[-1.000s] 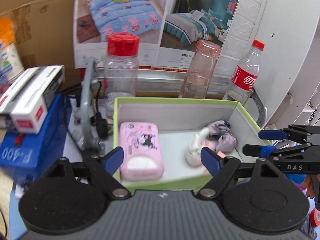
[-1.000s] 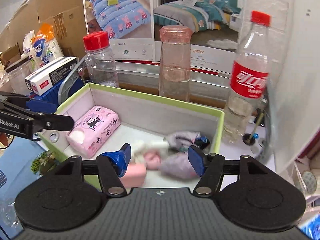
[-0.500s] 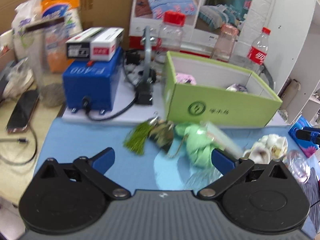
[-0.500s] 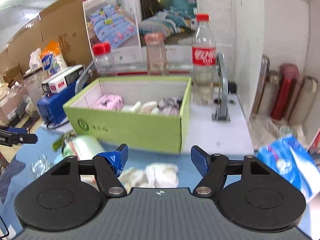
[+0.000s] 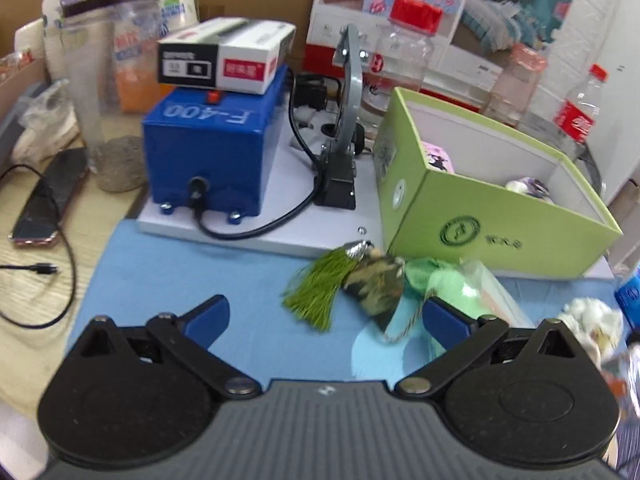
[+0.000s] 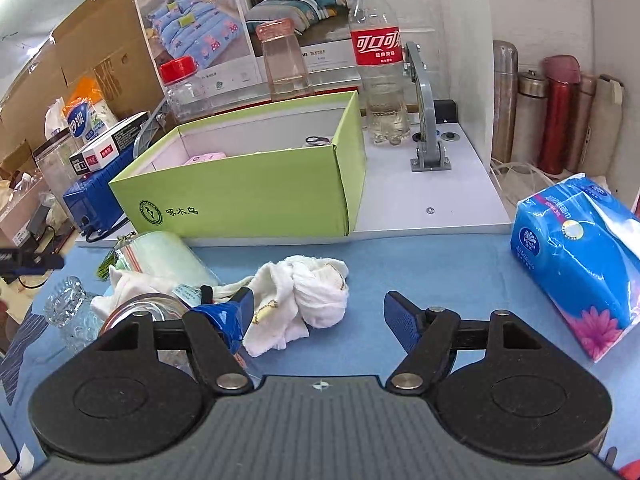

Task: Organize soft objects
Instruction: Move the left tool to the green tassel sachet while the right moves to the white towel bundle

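Observation:
A green box (image 5: 500, 216) (image 6: 248, 196) stands on a white board and holds a pink tissue pack (image 5: 438, 156) and small soft items. On the blue mat in front lie a camouflage pouch with a green tassel (image 5: 360, 284), a green towel in a clear bag (image 5: 460, 288) (image 6: 160, 256), a crumpled white cloth (image 6: 312, 288) (image 5: 592, 320) and a blue tissue pack (image 6: 576, 264). My left gripper (image 5: 324, 316) is open and empty above the mat, near the tassel. My right gripper (image 6: 320, 312) is open and empty, just over the white cloth.
A blue F-400 machine (image 5: 212, 144) with a carton on top stands left of the box. Bottles (image 6: 376, 64) and a red-lidded jar (image 6: 184, 88) stand behind it. A glass dish (image 6: 68, 304) and a jar sit at the mat's left. Flasks (image 6: 560, 112) line the right wall. A phone (image 5: 48, 208) lies far left.
Both grippers have pulled back from over the box interior to low above the blue mat in front of it. Both stay open and empty.

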Available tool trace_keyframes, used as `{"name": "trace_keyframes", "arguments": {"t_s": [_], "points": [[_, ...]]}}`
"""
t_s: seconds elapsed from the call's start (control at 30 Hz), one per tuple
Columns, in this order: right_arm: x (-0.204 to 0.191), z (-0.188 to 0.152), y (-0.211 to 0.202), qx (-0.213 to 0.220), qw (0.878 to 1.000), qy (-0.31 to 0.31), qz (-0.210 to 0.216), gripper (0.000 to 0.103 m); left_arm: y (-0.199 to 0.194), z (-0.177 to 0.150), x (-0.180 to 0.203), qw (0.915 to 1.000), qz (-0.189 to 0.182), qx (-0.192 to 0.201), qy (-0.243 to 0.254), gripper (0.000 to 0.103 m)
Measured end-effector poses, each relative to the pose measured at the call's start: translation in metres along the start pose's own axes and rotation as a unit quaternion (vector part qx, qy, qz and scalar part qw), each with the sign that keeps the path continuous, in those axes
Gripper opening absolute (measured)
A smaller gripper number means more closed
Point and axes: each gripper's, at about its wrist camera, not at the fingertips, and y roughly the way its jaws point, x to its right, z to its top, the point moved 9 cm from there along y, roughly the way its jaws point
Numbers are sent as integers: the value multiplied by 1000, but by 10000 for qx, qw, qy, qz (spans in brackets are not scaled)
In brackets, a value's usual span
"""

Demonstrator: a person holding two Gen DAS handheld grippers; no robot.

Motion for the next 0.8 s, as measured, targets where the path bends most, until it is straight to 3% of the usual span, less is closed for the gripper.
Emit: {"name": "trace_keyframes", "arguments": {"t_s": [0.13, 0.27, 0.33, 0.57, 0.8], "points": [[6, -1, 1, -31, 10000, 53, -27, 59, 38, 10, 11, 9991, -74, -280, -314, 102], [10, 4, 7, -48, 9999, 124, 26, 59, 58, -2, 8, 9982, 220, -532, -167, 102], [8, 8, 11, -60, 9997, 167, 156, 59, 56, -5, 2, 9990, 239, -361, -50, 102], [-25, 24, 35, -237, 9971, -87, 719, 60, 40, -10, -20, 9985, 212, -317, -382, 102], [6, 16, 71, -958, 9947, -350, -130, 60, 36, -11, -26, 9985, 242, -345, -341, 102]]}}
